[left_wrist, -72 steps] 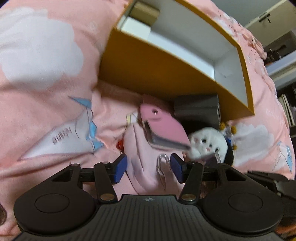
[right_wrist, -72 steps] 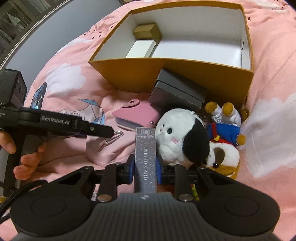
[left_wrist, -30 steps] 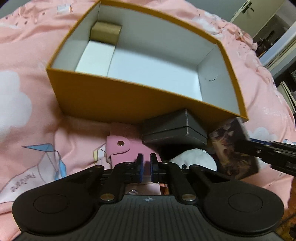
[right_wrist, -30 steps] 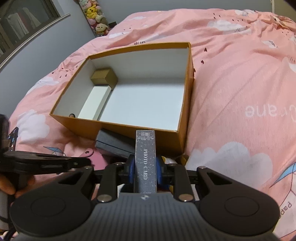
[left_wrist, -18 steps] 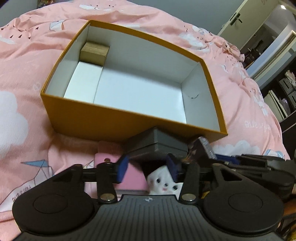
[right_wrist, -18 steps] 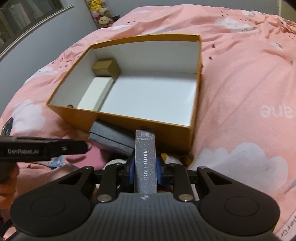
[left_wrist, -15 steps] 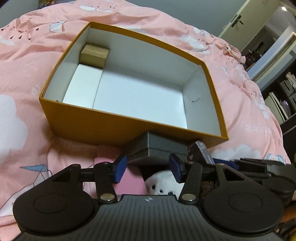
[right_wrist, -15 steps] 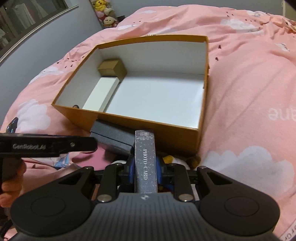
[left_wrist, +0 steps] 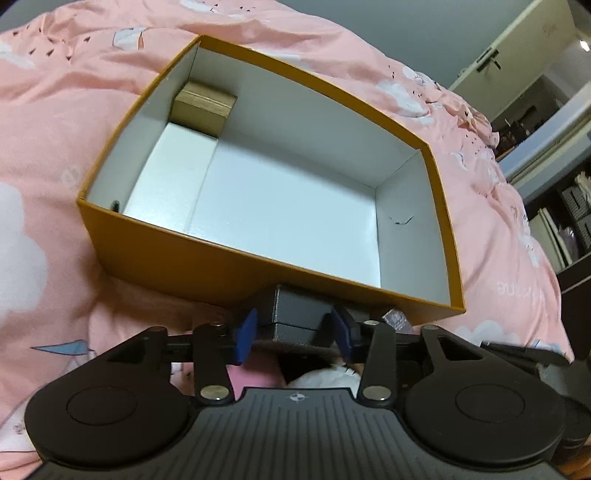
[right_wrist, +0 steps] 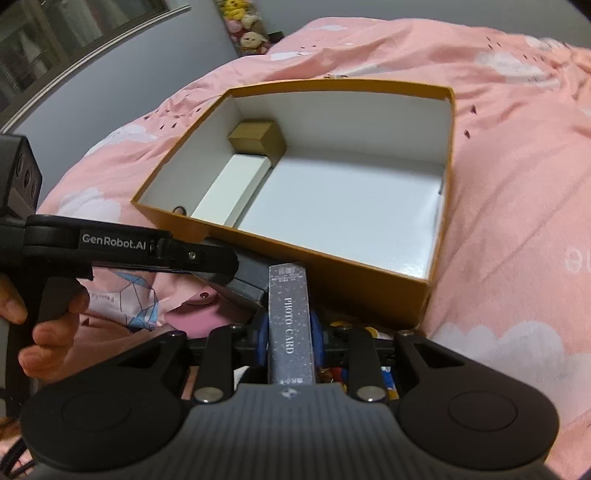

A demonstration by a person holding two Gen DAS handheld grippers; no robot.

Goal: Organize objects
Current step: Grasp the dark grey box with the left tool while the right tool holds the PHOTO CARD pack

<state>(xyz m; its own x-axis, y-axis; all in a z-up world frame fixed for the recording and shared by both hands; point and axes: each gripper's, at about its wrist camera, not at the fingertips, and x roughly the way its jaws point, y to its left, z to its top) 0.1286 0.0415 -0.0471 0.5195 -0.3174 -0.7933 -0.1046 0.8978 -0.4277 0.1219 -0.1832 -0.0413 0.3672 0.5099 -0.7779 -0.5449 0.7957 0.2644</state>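
An open orange box (left_wrist: pixel 221 258) (right_wrist: pixel 332 258) lies on the pink bedspread. Inside it are a gold box (left_wrist: pixel 205 107) (right_wrist: pixel 258 142) and a white box (left_wrist: pixel 166 177) (right_wrist: pixel 232 192) at its left end. My left gripper (left_wrist: pixel 291 334) has its blue pads on both sides of a dark grey box (left_wrist: pixel 299 314) (right_wrist: pixel 247 280) lying against the orange box's near wall; contact is unclear. My right gripper (right_wrist: pixel 290 332) is shut on a grey "PHOTO CARD" box (right_wrist: pixel 290 317), held above the pile near the orange box's front wall.
A pink pouch (left_wrist: pixel 251 376) (right_wrist: pixel 199 314) and a white plush toy (left_wrist: pixel 325 380) lie under the grippers. More plush toys sit at the bed's far end (right_wrist: pixel 247 33). A wardrobe and shelves (left_wrist: pixel 546 110) stand right of the bed.
My left gripper opened, then moved forward until its pads flank the dark grey box. My right gripper lifted the photo card box off the pile and holds it toward the orange box.
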